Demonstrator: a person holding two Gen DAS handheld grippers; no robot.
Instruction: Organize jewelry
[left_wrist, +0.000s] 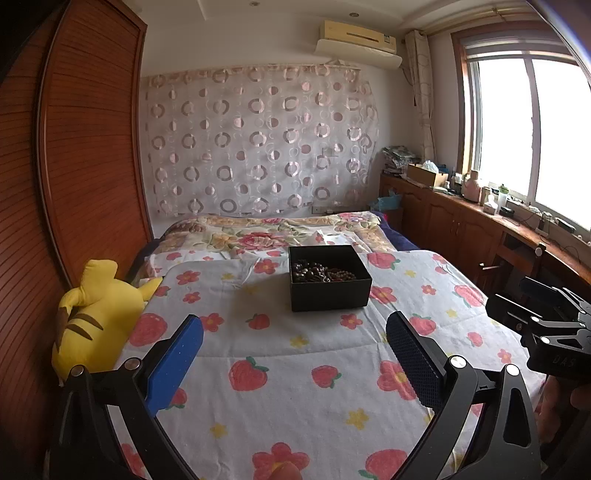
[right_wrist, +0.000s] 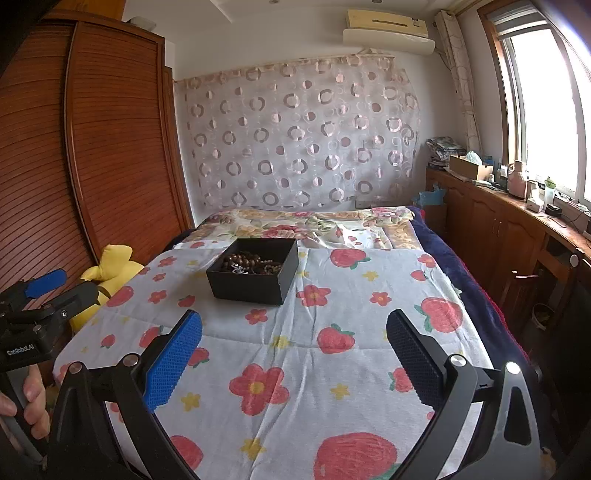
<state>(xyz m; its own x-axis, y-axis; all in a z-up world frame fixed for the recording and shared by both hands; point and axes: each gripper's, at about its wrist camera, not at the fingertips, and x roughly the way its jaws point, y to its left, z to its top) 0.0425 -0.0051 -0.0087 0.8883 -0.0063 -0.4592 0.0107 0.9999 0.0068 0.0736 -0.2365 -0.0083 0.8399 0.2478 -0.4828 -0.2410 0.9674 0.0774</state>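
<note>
The beads (left_wrist: 325, 272) lie heaped in the black box (left_wrist: 330, 295), which sits on the strawberry-print bedspread (left_wrist: 295, 369) about the middle of the bed, ahead of both my grippers. They look like strung wooden beads, dark brown with a paler strand among them, and something small and glinting shows in the right-wrist view. I judge them light and limp: a strand will droop and swing once lifted, and strands heaped together may drag each other up. The beads themselves are hard and round, so they could roll between pads; I would pinch across a strand where it arches free of the pile, not a single bead. The box looks like thin card, light enough to slide on the soft cover if nudged.

My left gripper (left_wrist: 295, 354) has its jaws wide and empty; my right gripper (right_wrist: 293, 354) likewise, both well short of the box.

The near wall of the box hides the lower part of the heap, so I cannot count strands, see clasps, or tell how tangled they are. No second tray or stand is visible. A yellow plush (left_wrist: 92, 317) lies at the bed's left edge.
</note>
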